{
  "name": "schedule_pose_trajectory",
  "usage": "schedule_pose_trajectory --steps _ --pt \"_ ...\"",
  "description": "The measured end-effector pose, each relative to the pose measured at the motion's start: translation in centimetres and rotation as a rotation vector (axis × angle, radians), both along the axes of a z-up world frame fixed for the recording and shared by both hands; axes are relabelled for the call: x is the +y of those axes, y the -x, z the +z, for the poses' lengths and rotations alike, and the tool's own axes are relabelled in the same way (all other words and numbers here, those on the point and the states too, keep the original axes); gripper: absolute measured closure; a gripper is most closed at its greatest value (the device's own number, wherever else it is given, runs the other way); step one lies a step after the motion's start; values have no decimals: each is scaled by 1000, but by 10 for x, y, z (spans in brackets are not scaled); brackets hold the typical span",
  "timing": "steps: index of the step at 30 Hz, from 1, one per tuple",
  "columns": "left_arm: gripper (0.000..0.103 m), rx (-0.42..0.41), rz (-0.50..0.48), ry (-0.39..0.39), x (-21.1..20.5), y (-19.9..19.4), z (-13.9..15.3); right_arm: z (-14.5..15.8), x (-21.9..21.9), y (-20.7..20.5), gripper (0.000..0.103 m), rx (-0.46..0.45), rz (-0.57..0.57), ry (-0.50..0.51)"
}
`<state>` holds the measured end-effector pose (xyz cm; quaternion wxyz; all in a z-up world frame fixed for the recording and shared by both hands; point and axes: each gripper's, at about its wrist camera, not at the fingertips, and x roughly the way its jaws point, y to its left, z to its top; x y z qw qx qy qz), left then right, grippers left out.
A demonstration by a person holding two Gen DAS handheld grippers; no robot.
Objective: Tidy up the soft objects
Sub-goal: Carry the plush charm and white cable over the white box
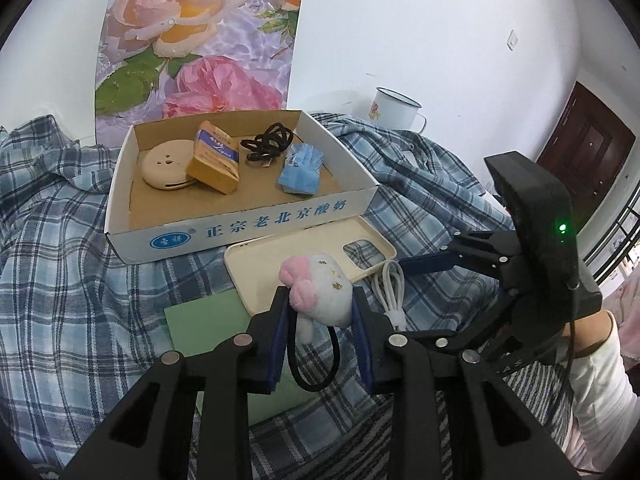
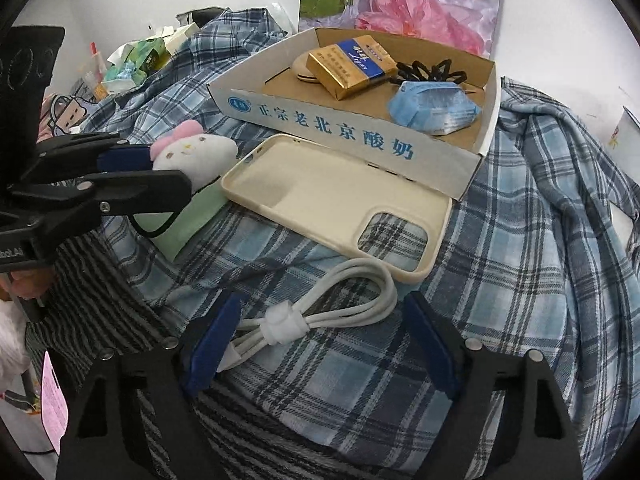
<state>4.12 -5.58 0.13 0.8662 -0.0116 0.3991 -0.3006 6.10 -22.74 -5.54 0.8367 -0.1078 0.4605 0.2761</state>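
My left gripper (image 1: 320,300) is shut on a small white plush cat with a pink bow (image 1: 324,292) and holds it above the plaid cloth; a black loop (image 1: 316,364) hangs from it. The plush also shows in the right wrist view (image 2: 196,148). My right gripper (image 2: 324,304) is open, its fingers on either side of a coiled white cable (image 2: 320,308) lying on the cloth. A cream phone case (image 2: 340,200) lies in front of the white cardboard box (image 2: 332,136). The box holds a blue face mask (image 2: 432,104), black hair ties (image 2: 428,70), a gold pack (image 2: 352,64) and a round beige case (image 1: 168,164).
A green card (image 1: 208,324) lies under the plush. A plaid shirt (image 2: 560,200) covers the surface. A floral poster (image 1: 200,40) leans on the wall behind the box. A white enamel mug (image 1: 394,110) stands at the back right. Clutter (image 2: 132,64) sits at the far left.
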Motion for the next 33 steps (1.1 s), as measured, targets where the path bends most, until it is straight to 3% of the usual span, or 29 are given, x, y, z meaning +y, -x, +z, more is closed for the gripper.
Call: schedule_pose_trajectory --steps 4,14,27,33 --pt "72 -9 -5 -4 -2 2 2 2 1 0 40 -17 -2 8" --pt "72 -13 12 7 0 3 2 13 0 11 42 -93 -3 6" --pt "72 -51 72 10 9 3 18 66 -7 39 42 -350 -41 -100" --pt "72 -167 120 -6 16 12 51 105 0 49 42 -464 -42 -152"
